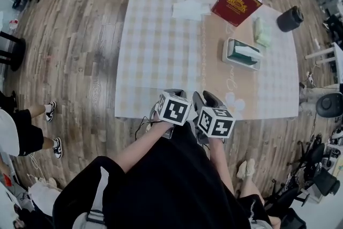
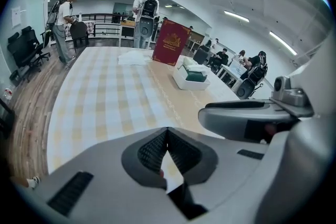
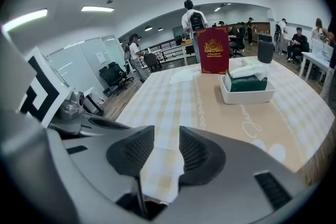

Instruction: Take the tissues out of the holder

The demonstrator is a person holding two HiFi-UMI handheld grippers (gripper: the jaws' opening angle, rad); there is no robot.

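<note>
Jaws of the left gripper point(image 2: 167, 134) are closed on nothing; the right gripper point(image 3: 167, 140) has jaws apart, empty. Tissues point(image 1: 248, 51) sit in a white holder point(image 1: 229, 54) well ahead: light, soft, probably tearable. Pinch the raised top.

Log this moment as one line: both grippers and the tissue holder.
left gripper: fingers shut, empty | right gripper: fingers apart, empty | tissues: in holder, untouched | grippers: at near table edge

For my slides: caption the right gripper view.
Open right hand-held gripper above a checked tablecloth, aimed toward the white rectangular tissue holder and red book.
</note>
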